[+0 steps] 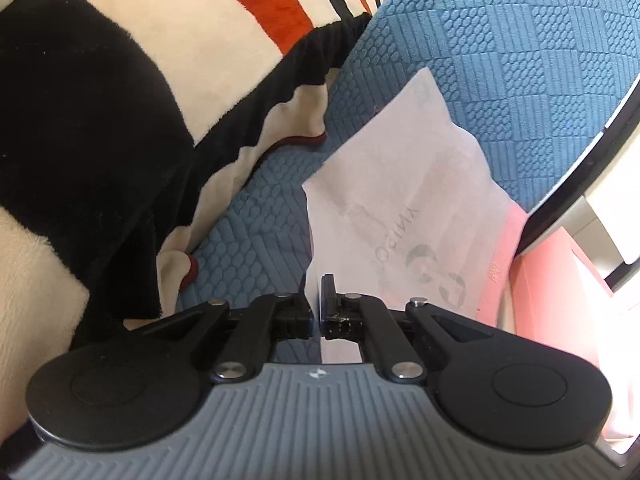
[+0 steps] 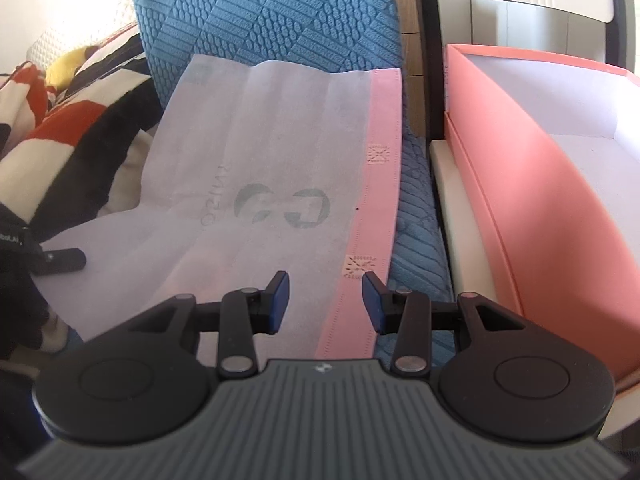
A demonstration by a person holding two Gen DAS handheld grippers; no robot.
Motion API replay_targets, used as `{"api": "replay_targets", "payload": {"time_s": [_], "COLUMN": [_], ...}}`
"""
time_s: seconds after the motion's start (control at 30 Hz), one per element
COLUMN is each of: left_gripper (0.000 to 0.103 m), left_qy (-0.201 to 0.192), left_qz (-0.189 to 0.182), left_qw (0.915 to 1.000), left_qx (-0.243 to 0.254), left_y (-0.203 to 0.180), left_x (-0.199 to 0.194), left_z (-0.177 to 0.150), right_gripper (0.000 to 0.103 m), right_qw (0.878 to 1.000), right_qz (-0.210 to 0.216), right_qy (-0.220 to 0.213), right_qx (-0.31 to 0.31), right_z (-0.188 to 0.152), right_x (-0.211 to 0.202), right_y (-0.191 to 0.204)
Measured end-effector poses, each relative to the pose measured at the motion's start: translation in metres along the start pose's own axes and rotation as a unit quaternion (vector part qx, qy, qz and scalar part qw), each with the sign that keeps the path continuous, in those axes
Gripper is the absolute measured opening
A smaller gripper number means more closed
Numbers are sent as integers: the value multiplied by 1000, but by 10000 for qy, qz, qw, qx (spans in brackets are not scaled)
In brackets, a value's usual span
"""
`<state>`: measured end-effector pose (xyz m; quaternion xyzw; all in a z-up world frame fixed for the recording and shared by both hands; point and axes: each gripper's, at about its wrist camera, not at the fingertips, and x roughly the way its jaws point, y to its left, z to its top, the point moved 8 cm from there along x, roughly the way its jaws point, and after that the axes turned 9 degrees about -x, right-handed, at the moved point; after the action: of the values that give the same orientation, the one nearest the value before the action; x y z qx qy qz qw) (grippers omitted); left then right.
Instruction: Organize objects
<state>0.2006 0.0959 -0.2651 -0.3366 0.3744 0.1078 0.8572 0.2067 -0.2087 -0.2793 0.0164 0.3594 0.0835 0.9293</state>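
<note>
A white non-woven bag (image 2: 256, 168) with a grey logo and a pink edge band (image 2: 380, 184) lies flat on the blue quilted sofa cover (image 2: 280, 12). My left gripper (image 1: 317, 300) is shut on the bag's near left edge (image 1: 400, 184). The left gripper's finger (image 2: 60, 260) shows at that edge in the right wrist view. My right gripper (image 2: 325, 300) is open and hovers just above the bag's pink band near its front end. An open pink box (image 2: 532, 200) with a white inside stands to the right of the sofa.
A plush black, white and orange blanket (image 1: 120, 80) is heaped on the sofa to the left of the bag. A black-framed white chair or furniture edge (image 2: 428, 40) stands between the sofa and the pink box (image 1: 560, 280).
</note>
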Motion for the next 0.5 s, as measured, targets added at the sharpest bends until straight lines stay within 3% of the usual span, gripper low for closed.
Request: {"api": "replay_targets", "payload": {"time_s": [0.03, 0.1, 0.17, 0.3, 0.5], "left_gripper": [11, 39, 50, 59, 60], "left_qy": [23, 19, -88, -270, -538], "left_qz": [25, 59, 88, 123, 65], "left_qw": [10000, 10000, 9999, 9995, 9982], "left_qx": [-23, -38, 22, 49, 250], "left_y": [1, 2, 0, 2, -8], "left_x": [-2, -7, -13, -33, -57], "left_z": [-1, -4, -4, -6, -3], "right_gripper": [44, 48, 48, 52, 64], "right_qw": [10000, 10000, 9999, 9998, 9990], "right_qz": [6, 10, 49, 71, 189], "right_qy": [-13, 28, 45, 83, 136], "right_qx": [8, 42, 110, 190, 369], "right_z": [0, -1, -2, -2, -7], "right_x": [-2, -4, -6, -13, -21], "right_y": [-2, -6, -10, -16, -23]}}
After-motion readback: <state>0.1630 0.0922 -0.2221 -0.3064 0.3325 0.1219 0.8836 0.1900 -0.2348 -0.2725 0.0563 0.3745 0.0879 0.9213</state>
